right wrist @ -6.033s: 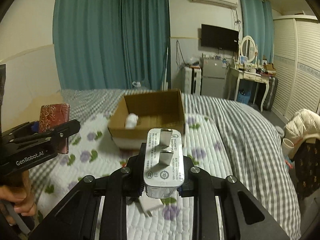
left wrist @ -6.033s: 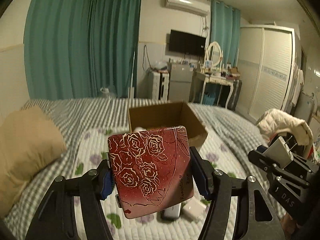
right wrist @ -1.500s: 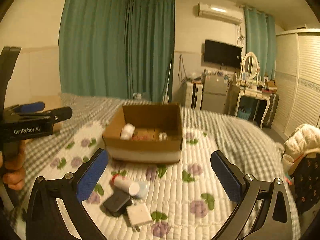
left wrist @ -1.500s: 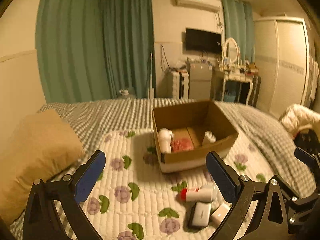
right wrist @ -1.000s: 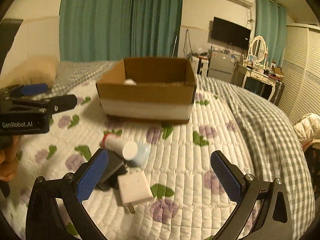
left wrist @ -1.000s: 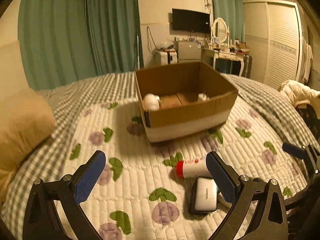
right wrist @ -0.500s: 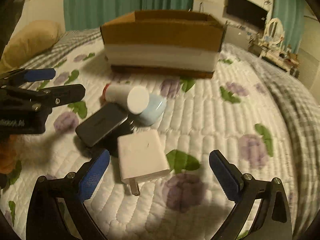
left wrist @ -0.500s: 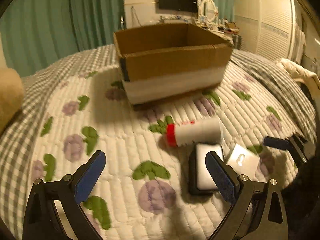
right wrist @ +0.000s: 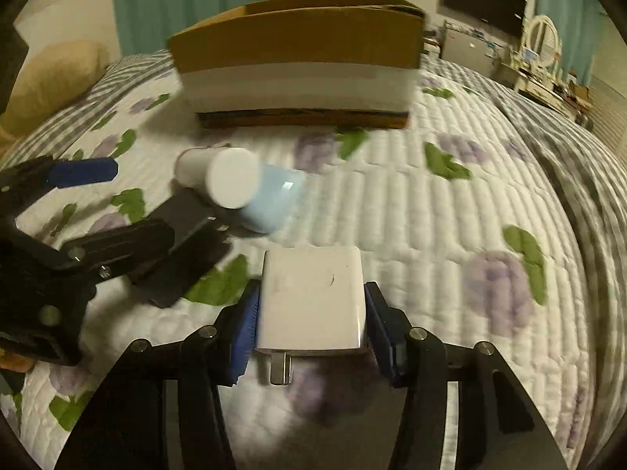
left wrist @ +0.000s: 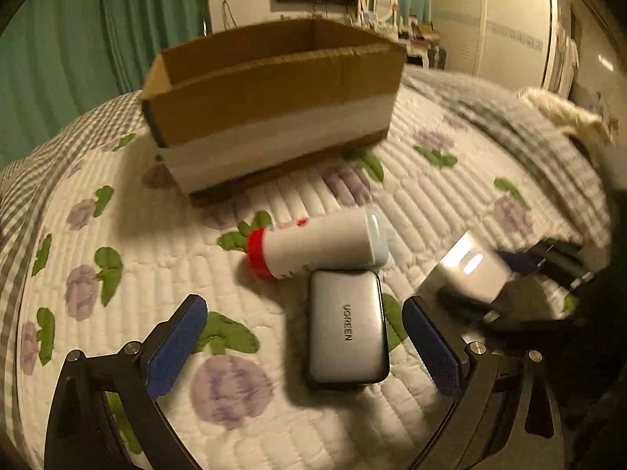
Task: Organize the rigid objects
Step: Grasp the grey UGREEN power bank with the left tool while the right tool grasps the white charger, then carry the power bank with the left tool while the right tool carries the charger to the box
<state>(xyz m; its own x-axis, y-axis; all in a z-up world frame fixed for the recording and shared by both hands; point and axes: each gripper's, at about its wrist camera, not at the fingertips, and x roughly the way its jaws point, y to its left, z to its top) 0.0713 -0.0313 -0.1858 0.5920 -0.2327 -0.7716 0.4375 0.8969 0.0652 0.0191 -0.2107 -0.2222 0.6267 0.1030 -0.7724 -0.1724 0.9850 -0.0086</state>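
Note:
My right gripper (right wrist: 311, 327) is shut on a white plug charger (right wrist: 311, 297) just above the quilt; the charger also shows in the left wrist view (left wrist: 466, 270). My left gripper (left wrist: 303, 346) is open, its blue pads either side of a grey UGREEN power bank (left wrist: 345, 335) that lies flat on the quilt. A white bottle with a red cap (left wrist: 313, 244) lies on its side just beyond the power bank, against a pale blue object (right wrist: 274, 199). The open cardboard box (left wrist: 274, 90) stands behind them.
A quilted floral bedspread (left wrist: 117, 243) covers the bed, with grey checked bedding (right wrist: 568, 137) to the right. A tan pillow (right wrist: 51, 78) lies at the far left. A dresser and wardrobe stand beyond the bed.
Both grippers dropped low to the quilt. The right gripper closed onto the white charger. The left gripper moved in around the power bank and stays open.

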